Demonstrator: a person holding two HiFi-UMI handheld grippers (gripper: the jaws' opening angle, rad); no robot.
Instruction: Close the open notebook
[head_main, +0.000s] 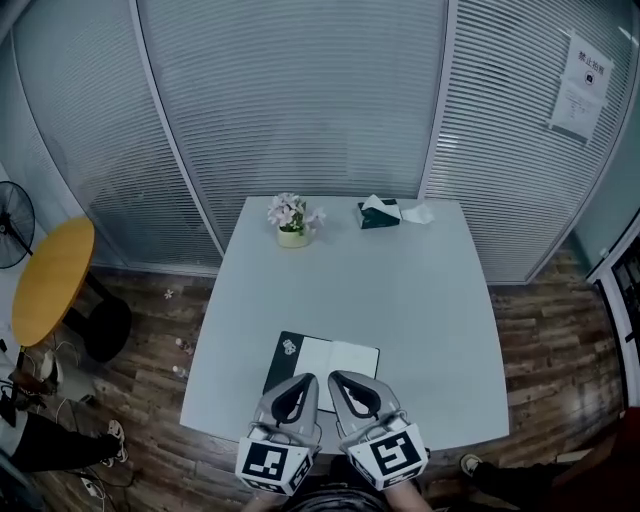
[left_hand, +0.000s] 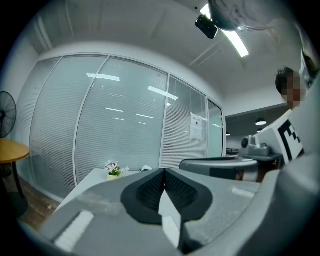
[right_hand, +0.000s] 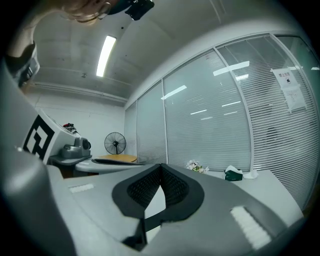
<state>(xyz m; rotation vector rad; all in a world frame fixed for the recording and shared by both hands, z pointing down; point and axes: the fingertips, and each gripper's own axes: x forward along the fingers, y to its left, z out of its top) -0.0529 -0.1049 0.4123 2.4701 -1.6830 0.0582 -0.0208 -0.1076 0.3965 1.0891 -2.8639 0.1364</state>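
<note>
The open notebook lies near the front edge of the white table, with a dark left side and a white right page. Both grippers hover side by side over its near edge and hide part of it. My left gripper is shut with nothing between its jaws, its tips meeting in the left gripper view. My right gripper is shut and empty too, seen likewise in the right gripper view. The notebook shows in neither gripper view.
At the table's far edge stand a small flower pot and a dark tissue box. A yellow round table and a fan are at the left. Glass walls with blinds close off the back.
</note>
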